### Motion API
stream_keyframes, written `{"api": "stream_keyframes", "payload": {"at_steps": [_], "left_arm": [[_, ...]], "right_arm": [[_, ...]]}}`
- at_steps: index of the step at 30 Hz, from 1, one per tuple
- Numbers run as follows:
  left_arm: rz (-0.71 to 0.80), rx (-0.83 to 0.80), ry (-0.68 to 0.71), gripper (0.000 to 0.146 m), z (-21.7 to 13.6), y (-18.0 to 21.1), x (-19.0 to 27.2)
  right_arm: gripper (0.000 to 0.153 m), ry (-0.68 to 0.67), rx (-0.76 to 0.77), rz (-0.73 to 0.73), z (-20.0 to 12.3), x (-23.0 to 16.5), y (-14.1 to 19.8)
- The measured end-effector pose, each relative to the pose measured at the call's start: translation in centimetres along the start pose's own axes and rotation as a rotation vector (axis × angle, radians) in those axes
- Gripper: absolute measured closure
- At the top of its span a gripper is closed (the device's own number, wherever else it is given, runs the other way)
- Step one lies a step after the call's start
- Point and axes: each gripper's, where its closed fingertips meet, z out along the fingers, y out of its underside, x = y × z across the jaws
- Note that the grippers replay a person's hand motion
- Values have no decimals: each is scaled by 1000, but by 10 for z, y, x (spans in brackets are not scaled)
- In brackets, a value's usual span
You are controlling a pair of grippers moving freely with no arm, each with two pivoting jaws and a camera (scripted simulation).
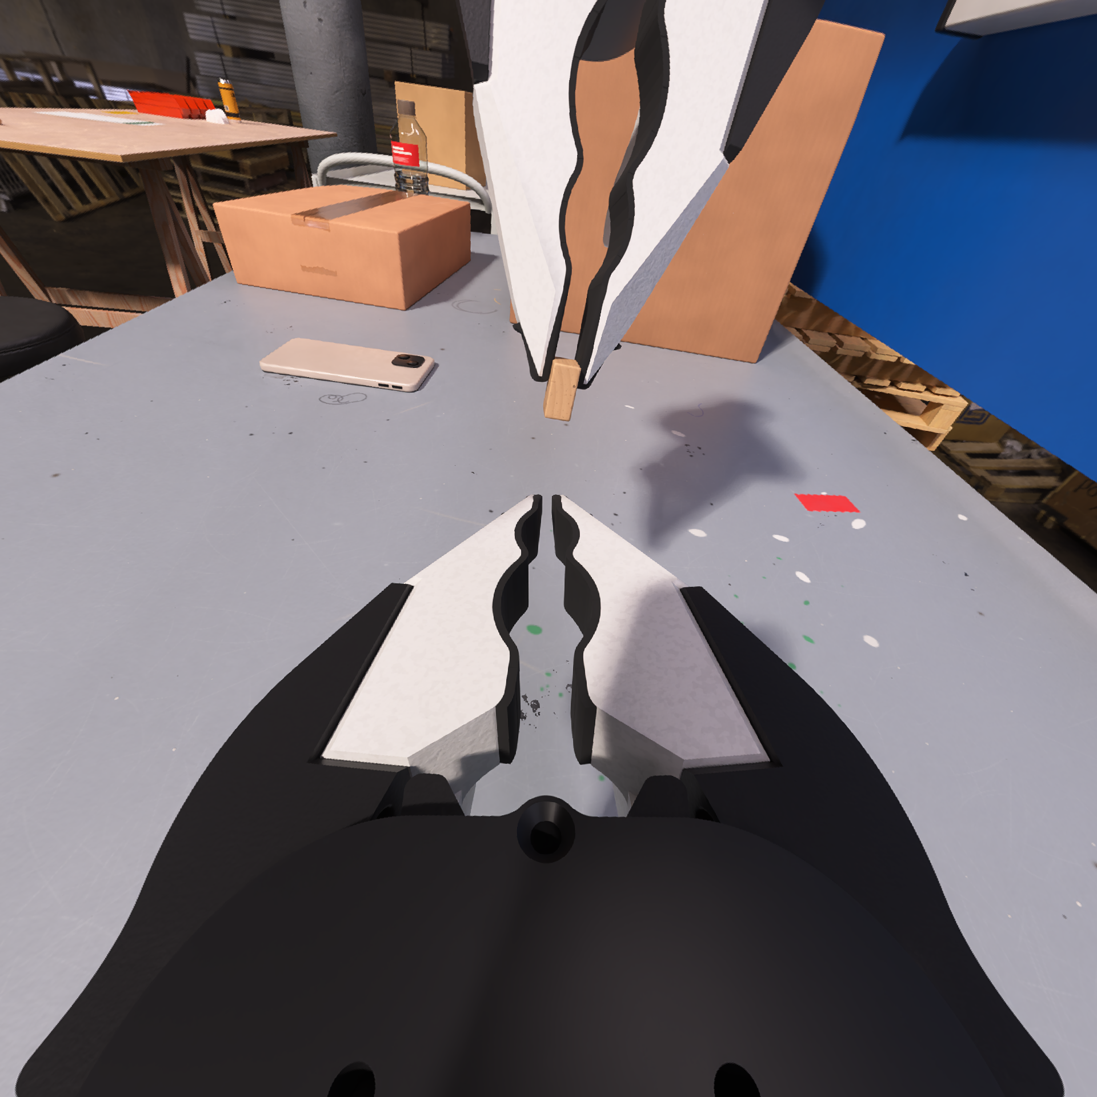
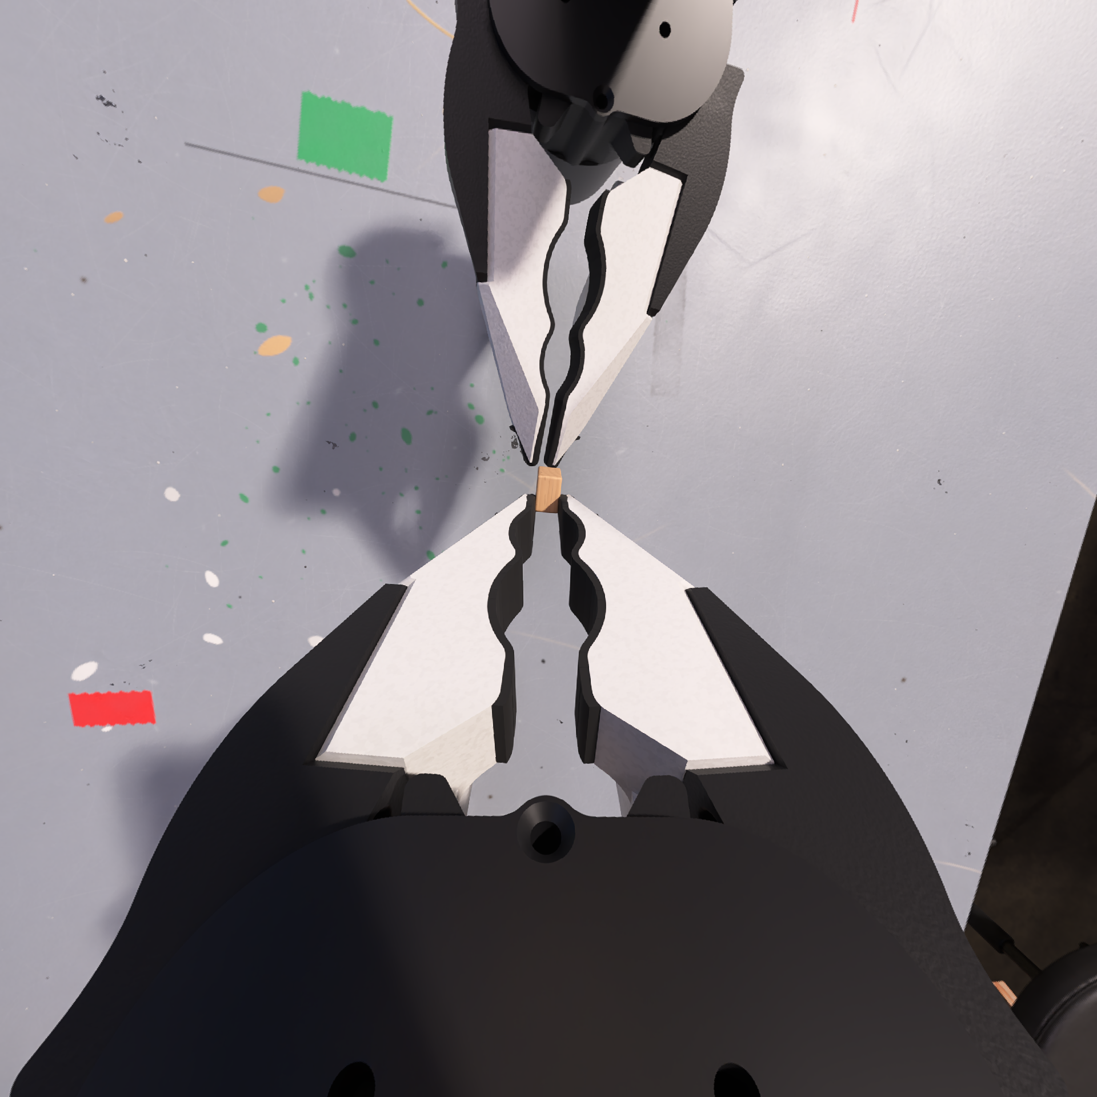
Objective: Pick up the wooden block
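1. The right claw (image 1: 561, 374) points down at the grey tabletop (image 1: 178, 534), its 2 white fingers closed onto the upper end of the wooden block (image 1: 561, 389).
2. In the left wrist view the block stands upright with its lower end at the tabletop surface. Whether it touches or is just clear cannot be told.
3. The block's top is hidden between the fingertips there, and the right claw's body is cut off by the upper frame edge.
4. In the right wrist view the wooden block (image 2: 547, 488) shows only as a small tan end sticking out beyond the right claw (image 2: 547, 504). The gripped part is hidden by the black inner edges.
5. The left claw (image 1: 547, 497) is nearly closed, with a thin slit between the tips, and holds nothing. It is low over the tabletop, near the block but apart from it.
6. Seen from the right wrist view, the left claw (image 2: 543, 462) points at the block with its tips just beside it. Contact cannot be made out.
7. A pale phone (image 1: 347, 363) lies flat left of the block, camera side up.
8. A taped cardboard box (image 1: 344, 243) sits farther back, with a clear bottle (image 1: 409, 151) behind it, its base hidden.
9. A tall brown board (image 1: 742, 237) stands behind the right claw, largely covered by it.
10. A red patch (image 1: 826, 503) and a green patch (image 2: 344, 135) mark the tabletop among paint specks.
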Motion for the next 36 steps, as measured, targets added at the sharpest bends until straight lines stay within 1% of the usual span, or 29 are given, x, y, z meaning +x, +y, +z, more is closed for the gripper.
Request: {"api": "stream_keyframes", "payload": {"at_steps": [15,22,36], "left_arm": [[0,-11,0,143,1,2,0],[-11,-18,5,143,2,3,0],[-14,-11,18,143,2,2,1]], "right_arm": [[145,-18,-7,-2,5,0,1],[145,-23,-32,0,6,0,2],[145,-28,-25,-8,6,0,1]]}}
